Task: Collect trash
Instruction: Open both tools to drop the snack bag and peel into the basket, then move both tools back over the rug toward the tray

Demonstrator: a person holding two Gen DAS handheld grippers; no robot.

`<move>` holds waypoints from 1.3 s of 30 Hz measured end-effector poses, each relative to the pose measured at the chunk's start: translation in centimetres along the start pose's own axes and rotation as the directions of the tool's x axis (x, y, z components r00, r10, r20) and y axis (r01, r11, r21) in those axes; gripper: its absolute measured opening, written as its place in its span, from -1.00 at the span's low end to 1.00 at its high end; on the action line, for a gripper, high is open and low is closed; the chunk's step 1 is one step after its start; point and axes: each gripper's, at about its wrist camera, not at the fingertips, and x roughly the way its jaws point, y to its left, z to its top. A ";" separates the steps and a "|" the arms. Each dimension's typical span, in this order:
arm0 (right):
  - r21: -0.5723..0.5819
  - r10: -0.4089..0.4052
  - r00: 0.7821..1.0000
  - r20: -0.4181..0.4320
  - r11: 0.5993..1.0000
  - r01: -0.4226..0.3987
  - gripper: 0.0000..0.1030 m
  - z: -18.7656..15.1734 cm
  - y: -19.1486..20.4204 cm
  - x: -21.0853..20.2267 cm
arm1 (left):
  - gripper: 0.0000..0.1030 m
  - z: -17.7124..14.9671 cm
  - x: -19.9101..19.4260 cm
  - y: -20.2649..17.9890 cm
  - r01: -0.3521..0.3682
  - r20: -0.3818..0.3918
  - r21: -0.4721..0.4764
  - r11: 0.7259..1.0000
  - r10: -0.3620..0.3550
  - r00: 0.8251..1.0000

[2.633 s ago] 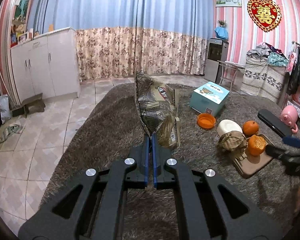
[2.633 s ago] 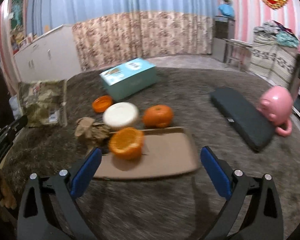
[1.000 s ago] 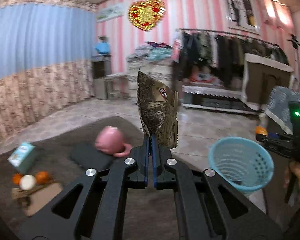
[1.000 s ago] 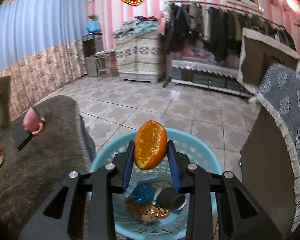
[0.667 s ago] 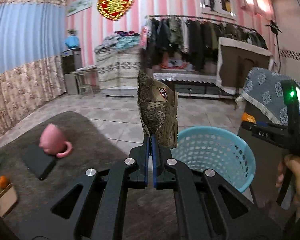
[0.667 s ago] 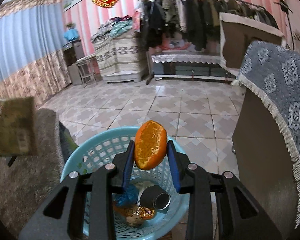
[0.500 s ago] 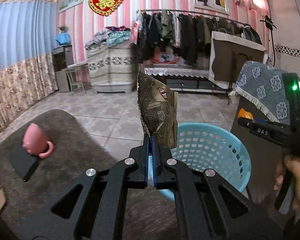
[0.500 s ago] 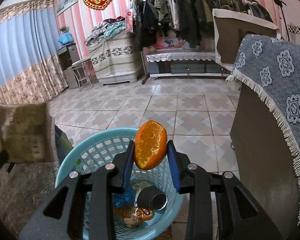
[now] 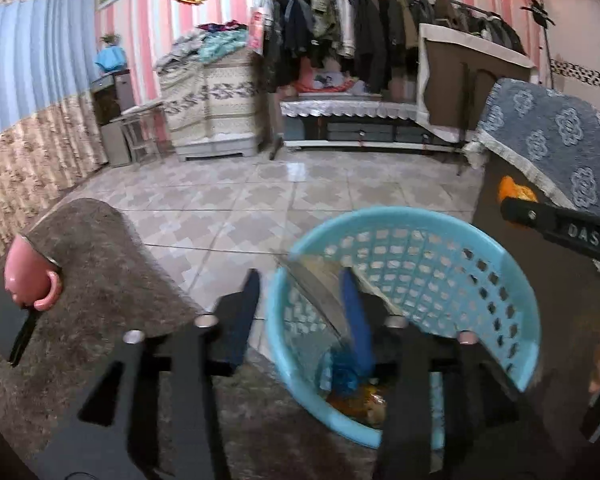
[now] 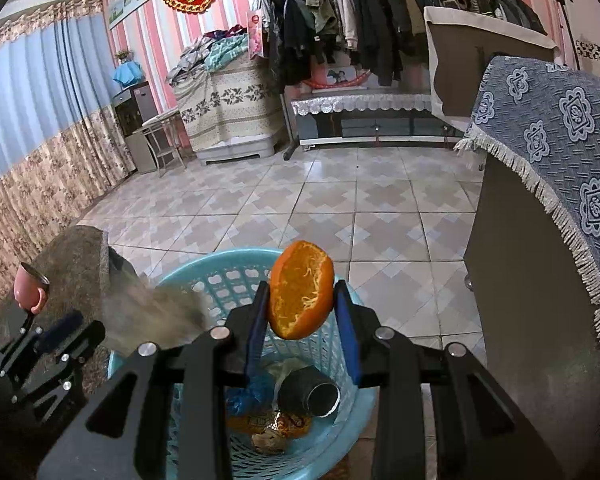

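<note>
The left gripper (image 9: 300,304), its 2 fingers spread wide apart, hangs over the near rim of a blue laundry-style basket (image 9: 480,240), where a blurred snack bag (image 9: 316,284) sits loose between the fingers, just inside the rim. The right gripper (image 10: 302,312) is clamped on an orange half (image 10: 301,295) above the same basket. Inside lie a dark can (image 10: 310,394) and blue wrapper (image 10: 248,396). A pink mug (image 9: 30,280) rests on the grey rug (image 9: 112,264).
</note>
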 end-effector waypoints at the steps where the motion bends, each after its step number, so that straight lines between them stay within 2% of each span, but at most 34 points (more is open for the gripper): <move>1: -0.005 0.000 1.000 -0.002 1.000 0.000 -0.36 0.0 0.2 0.0 | -0.04 0.1 -0.1 0.6 -0.011 0.002 -0.011 1.000 0.011 1.000; 8: -0.050 0.005 1.000 -0.009 0.999 -0.005 -0.36 -0.2 2.5 0.5 | 0.71 0.7 -2.4 5.4 -0.124 0.041 -0.112 0.986 0.129 0.991; 10: -0.064 0.007 1.000 -0.009 0.998 -0.007 -0.35 -0.3 3.3 0.6 | 0.79 0.8 -3.3 7.1 -0.180 0.054 -0.141 0.974 0.189 0.981; 17: -0.111 -0.013 1.000 -0.004 0.994 0.013 -0.30 -0.8 6.1 1.2 | 0.89 0.0 -5.6 11.3 -0.282 0.056 -0.199 0.939 0.298 0.953; 18: -0.108 -0.008 1.000 -0.002 0.994 0.008 -0.24 -0.8 6.3 1.3 | 0.89 -0.3 -5.9 11.9 -0.291 0.053 -0.215 0.932 0.308 0.950; 21: -0.126 -0.009 1.000 0.022 0.992 0.011 0.21 -0.7 6.9 0.8 | 0.89 -0.9 -6.8 13.1 -0.309 0.043 -0.246 0.919 0.329 0.943; 27: -0.136 0.004 0.998 0.071 0.991 0.006 0.58 -0.2 7.9 -0.9 | 0.89 -1.8 -9.1 15.5 -0.343 0.040 -0.275 0.898 0.367 0.929; 33: -0.148 0.011 0.996 0.090 0.989 0.003 0.81 0.1 8.9 -1.8 | 0.89 -2.6 -11.6 17.8 -0.381 0.035 -0.306 0.873 0.410 0.911; 39: -0.171 0.028 0.995 0.096 0.985 -0.011 0.85 0.0 10.5 -2.6 | 0.89 -4.2 -13.7 20.1 -0.433 0.013 -0.313 0.845 0.459 0.888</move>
